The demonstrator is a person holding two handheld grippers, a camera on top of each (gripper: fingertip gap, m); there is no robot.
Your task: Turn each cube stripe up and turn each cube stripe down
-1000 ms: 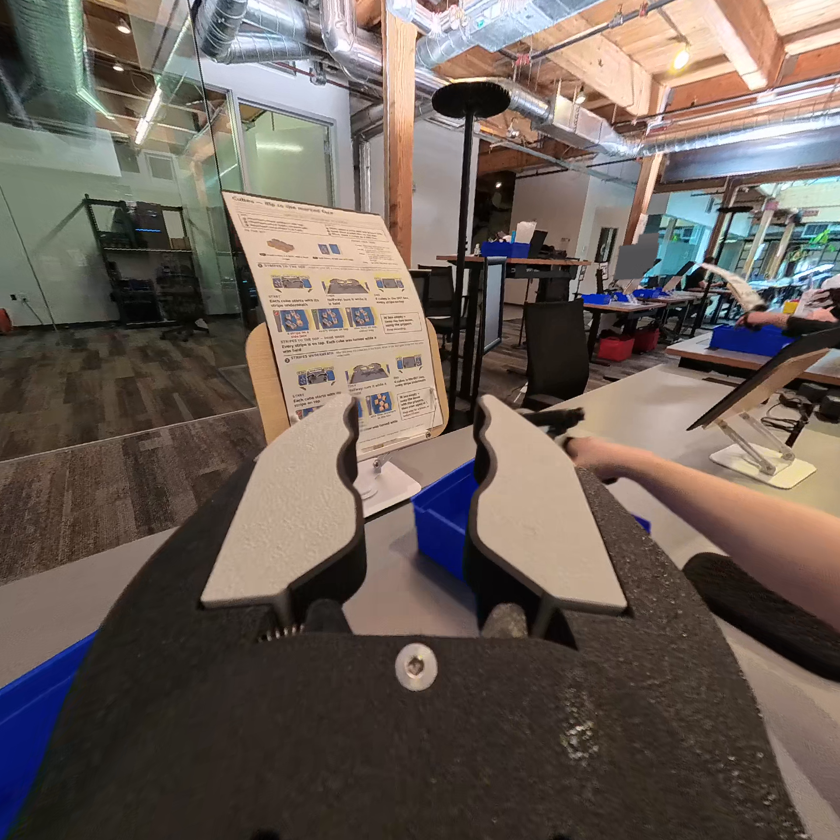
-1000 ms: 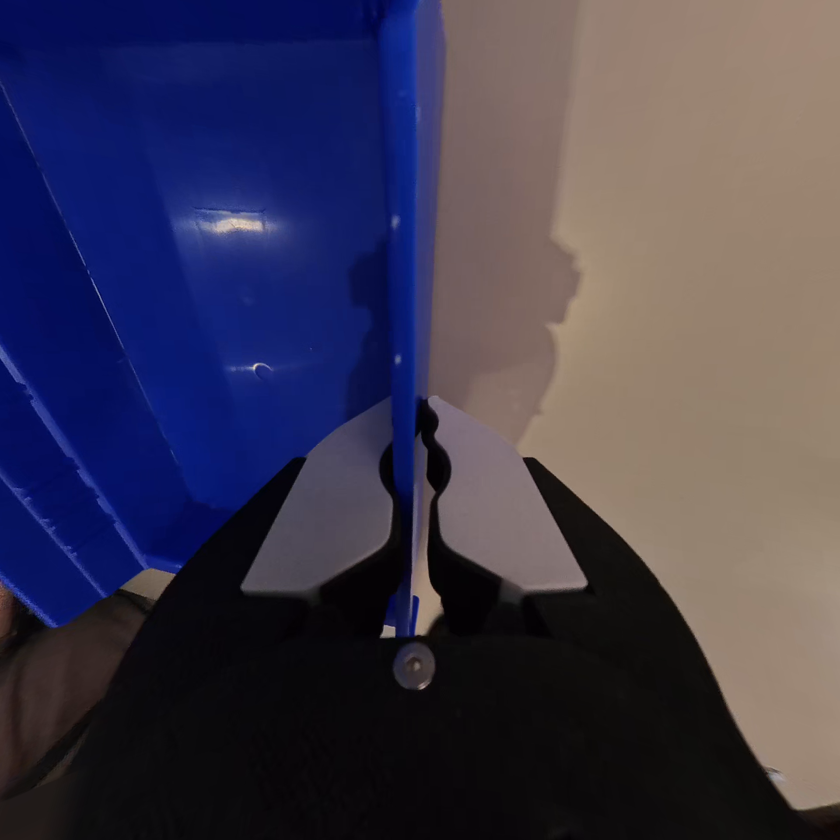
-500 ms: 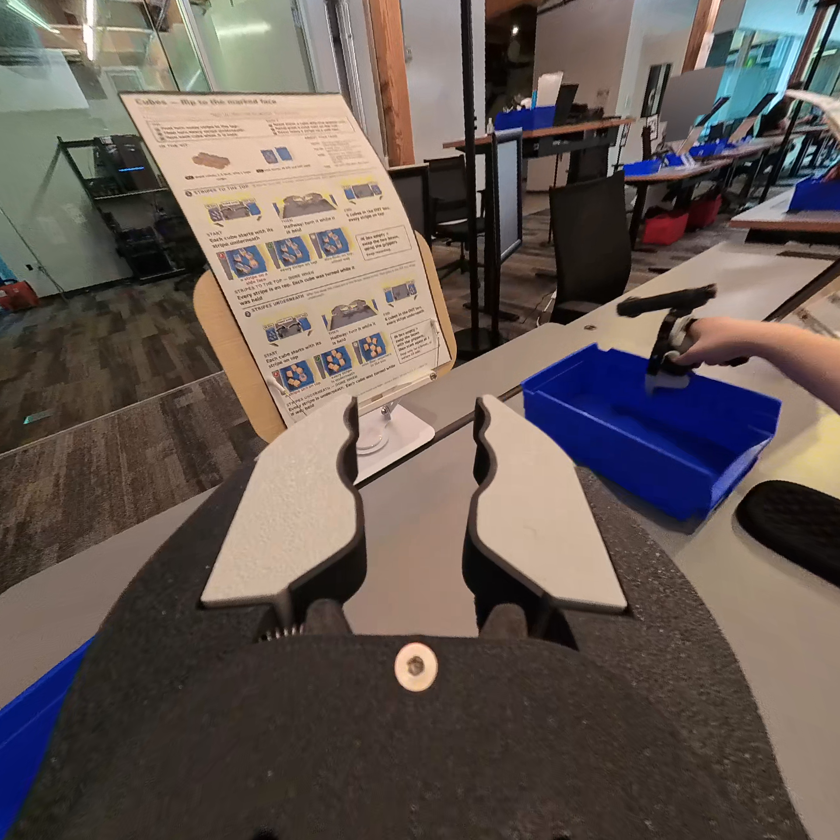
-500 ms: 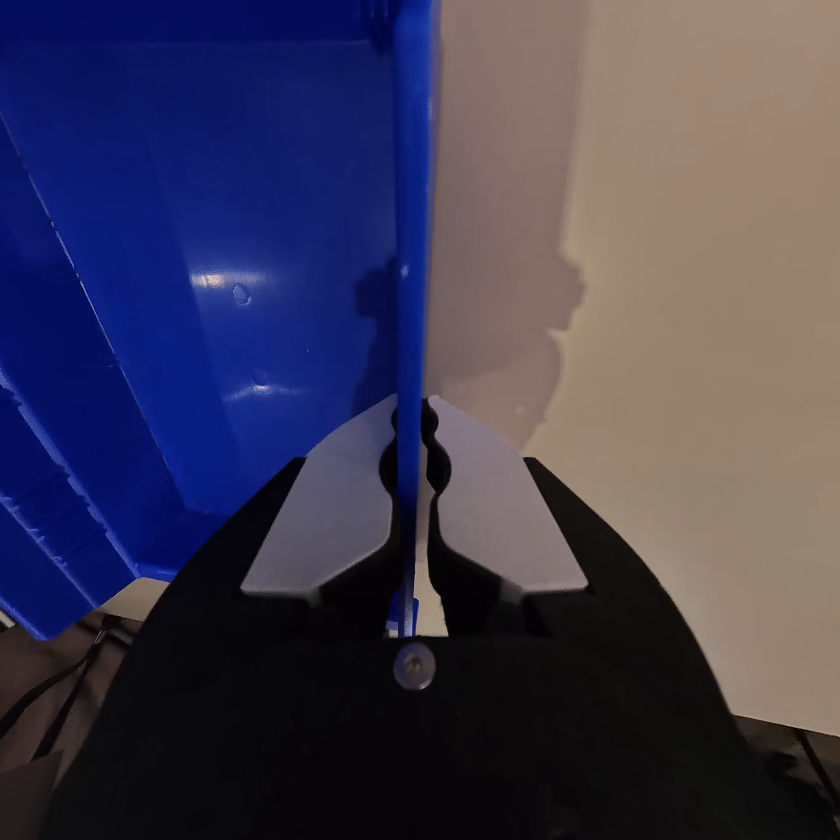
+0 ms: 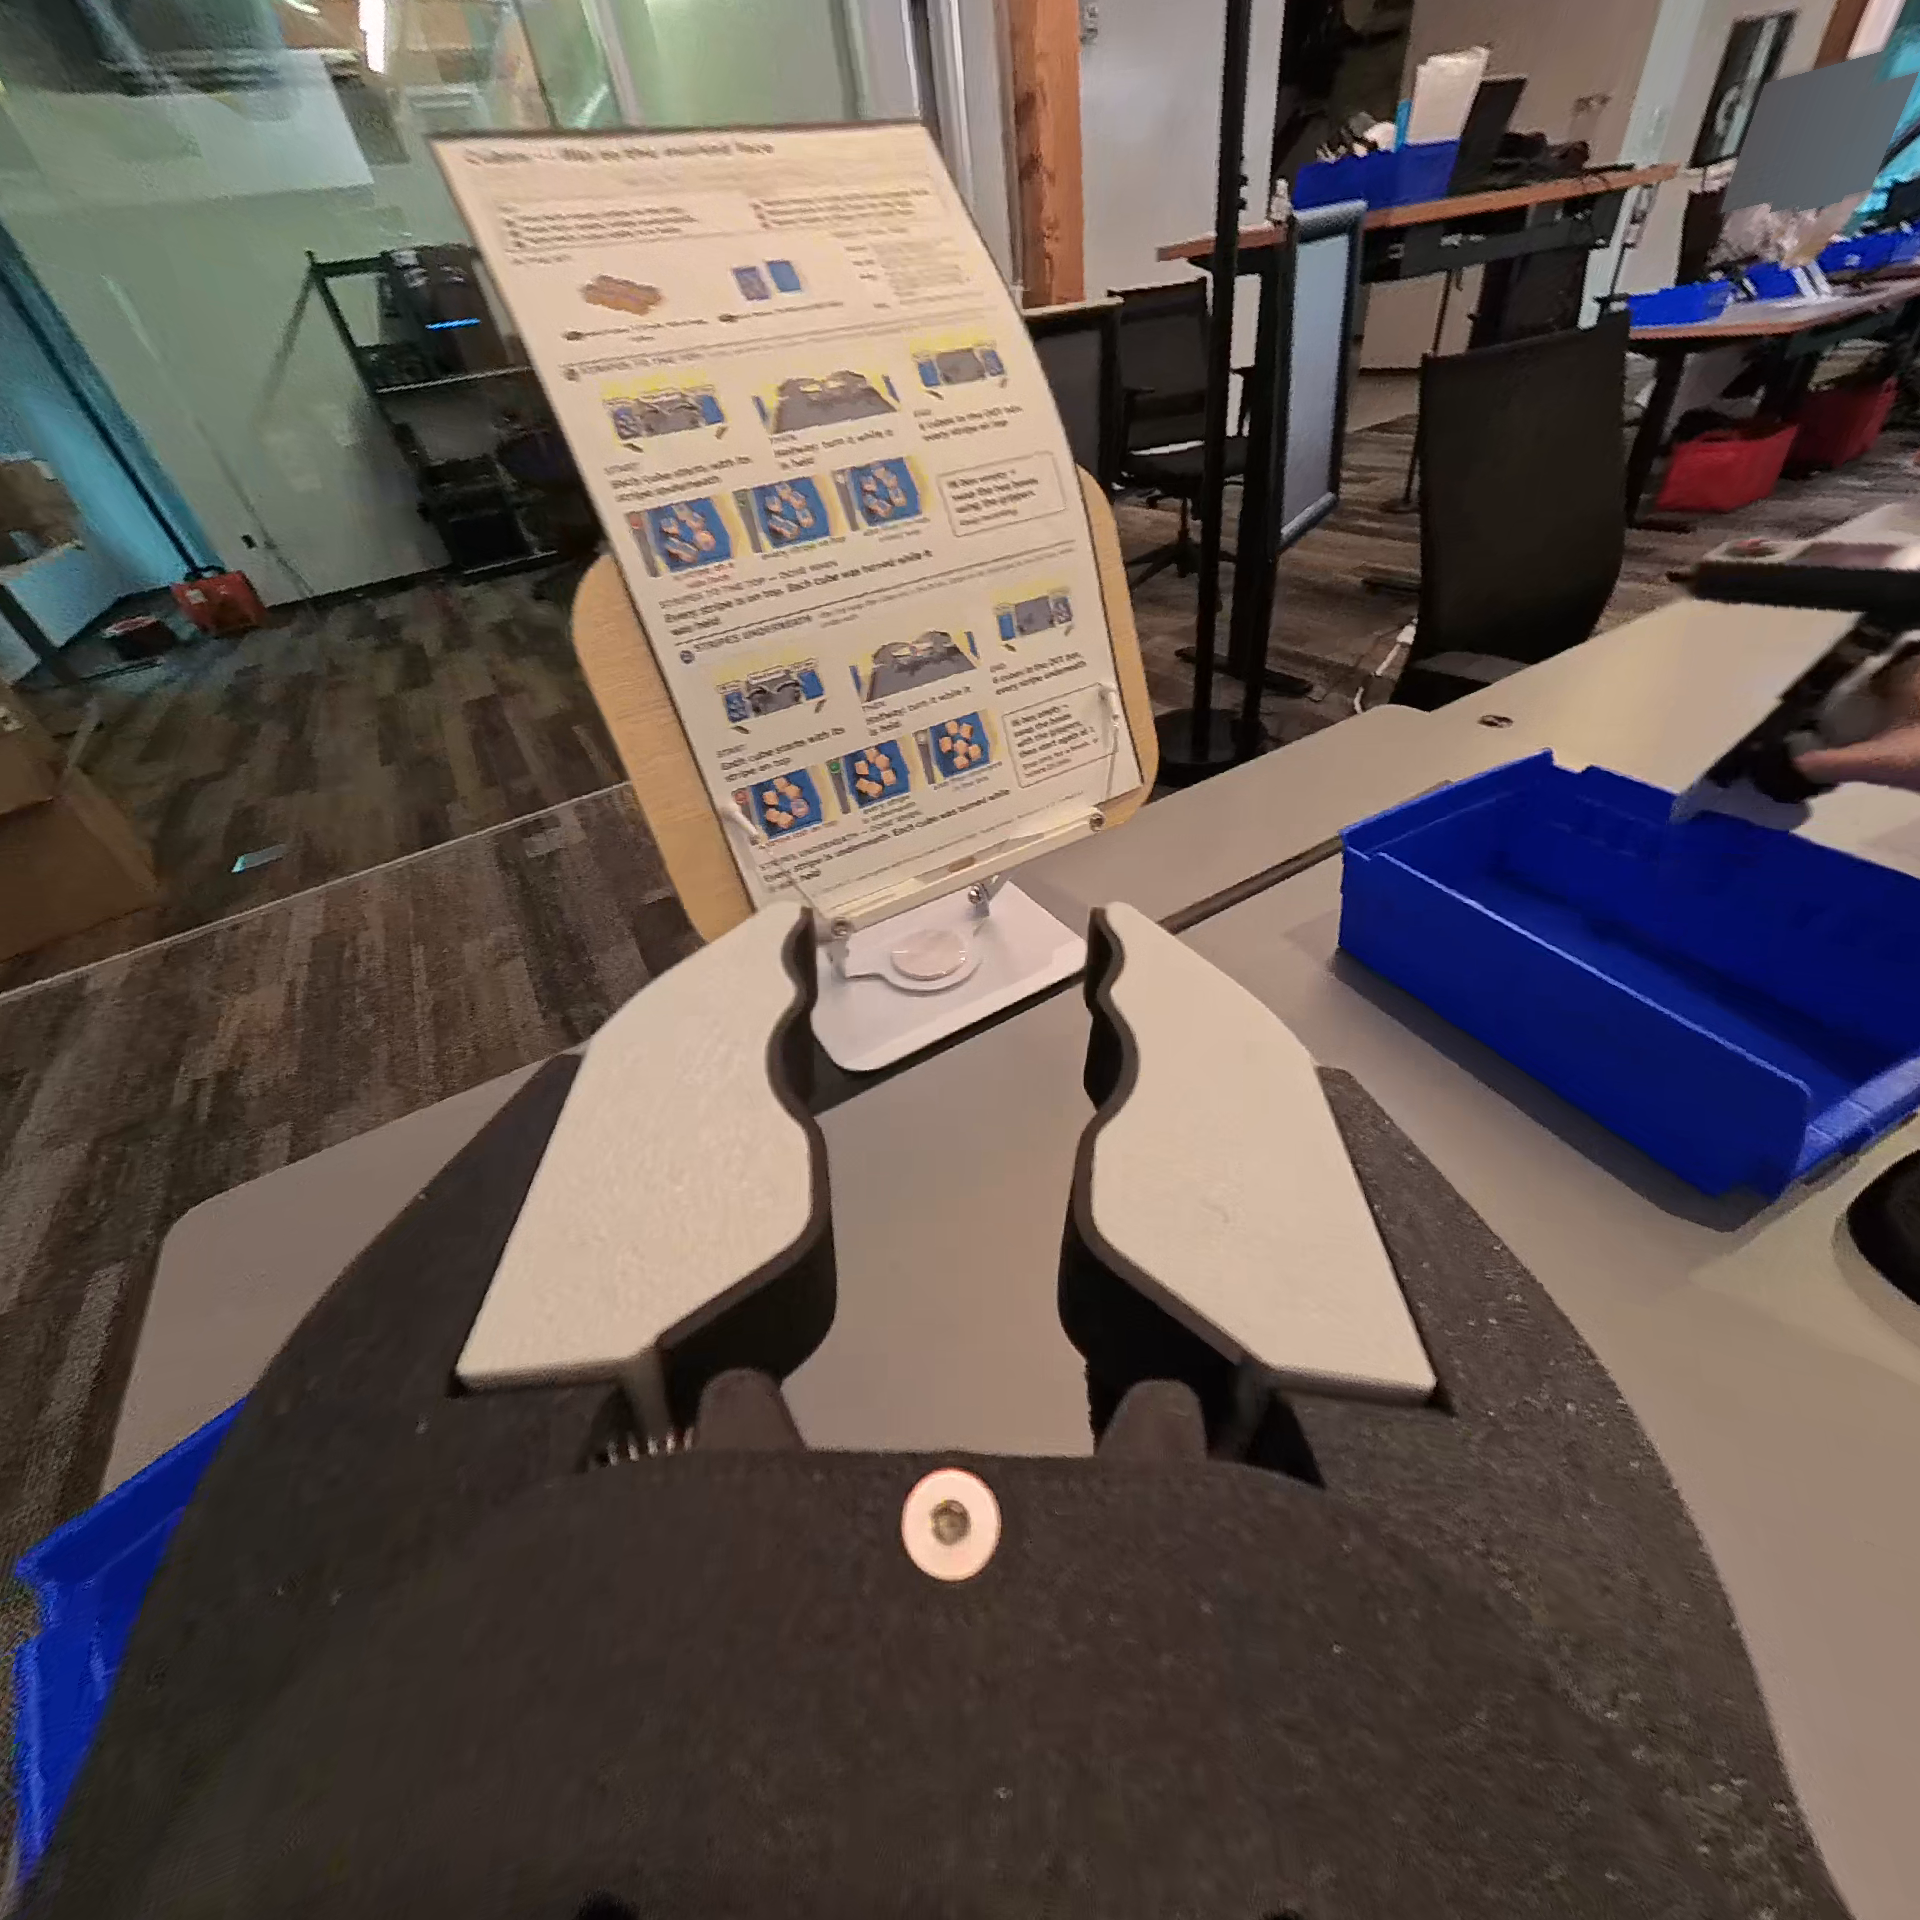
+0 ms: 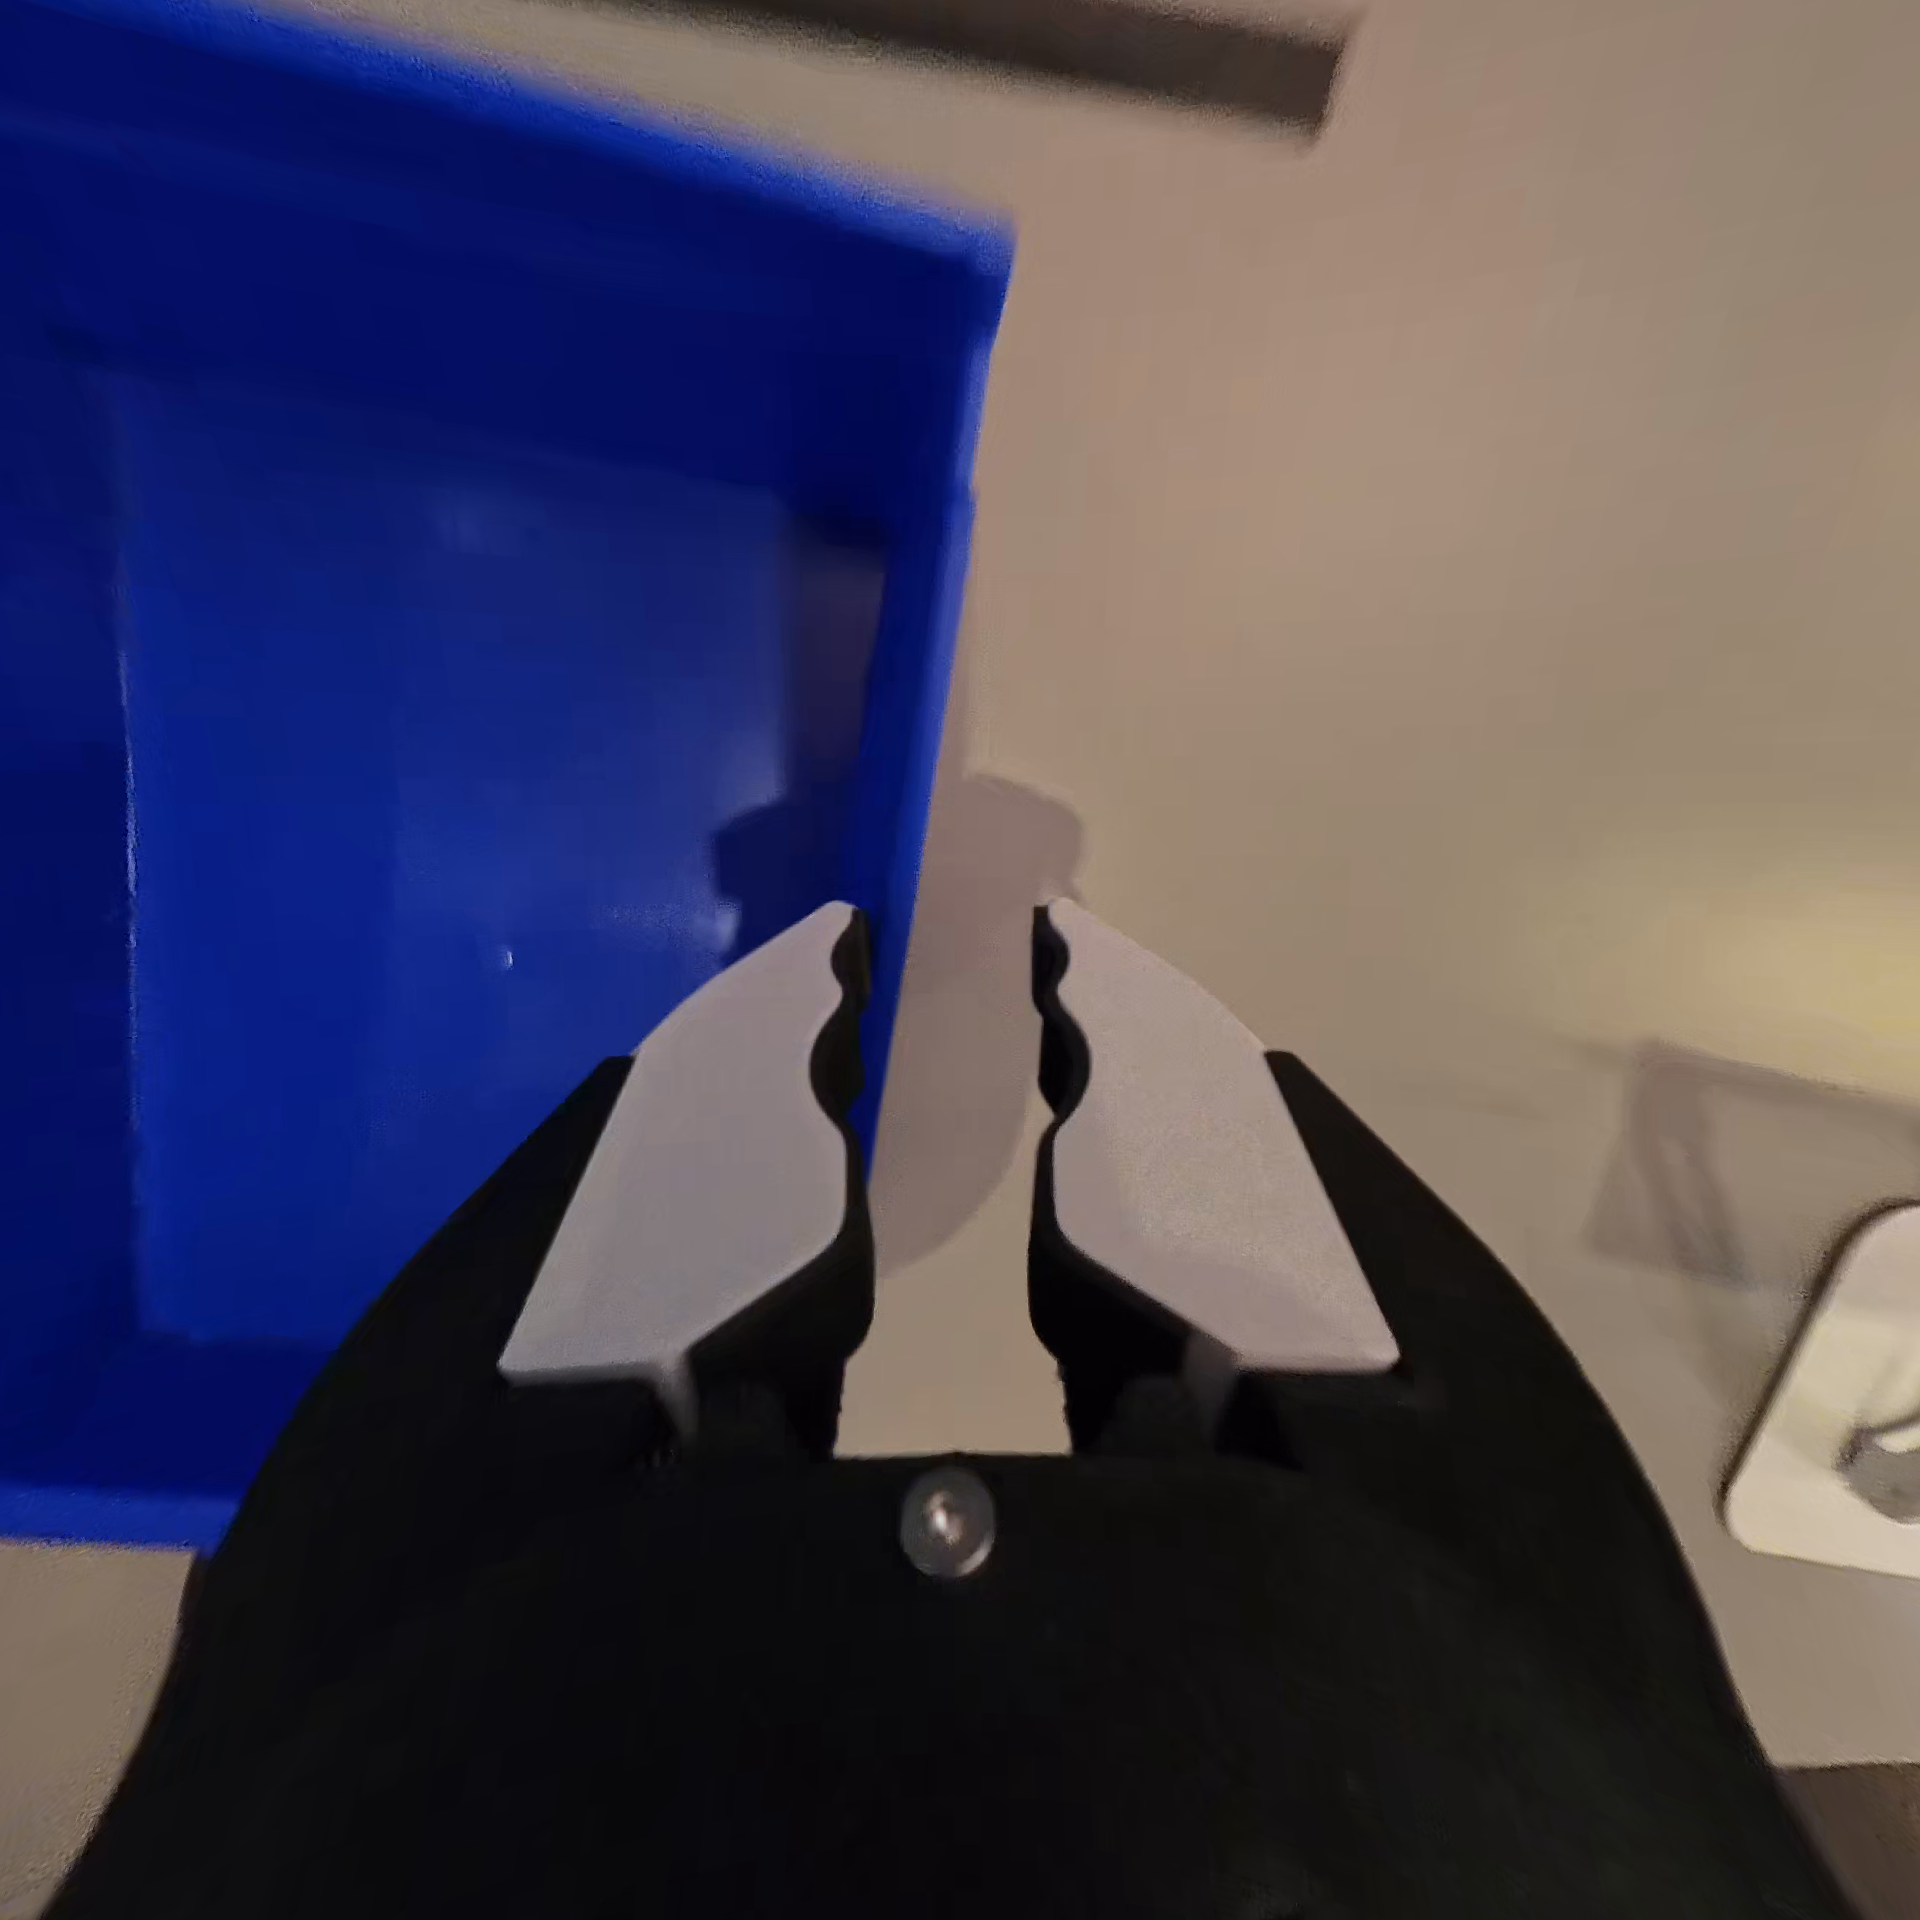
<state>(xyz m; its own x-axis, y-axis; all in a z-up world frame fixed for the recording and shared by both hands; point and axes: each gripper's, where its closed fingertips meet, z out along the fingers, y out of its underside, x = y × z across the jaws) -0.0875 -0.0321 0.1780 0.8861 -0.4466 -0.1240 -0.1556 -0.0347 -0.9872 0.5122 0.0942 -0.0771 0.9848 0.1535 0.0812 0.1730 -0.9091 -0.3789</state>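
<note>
black foam claw [image 5: 945, 1029], grey wavy-edged fingers [image 5: 665, 1164], silver screw [image 5: 950, 1524].

bin [image 5: 1621, 997] right of sheet stand [image 5: 831, 520] | both on table [image 5: 1714, 1455]

The left gripper [image 5: 940, 966] sits low in the centre of its frame, fingers spread wide with nothing between them. The right gripper [image 6: 945, 914] has its fingers parted and empty too. In the left wrist view it appears at the right edge, held by a hand [image 5: 1860, 750].
</note>
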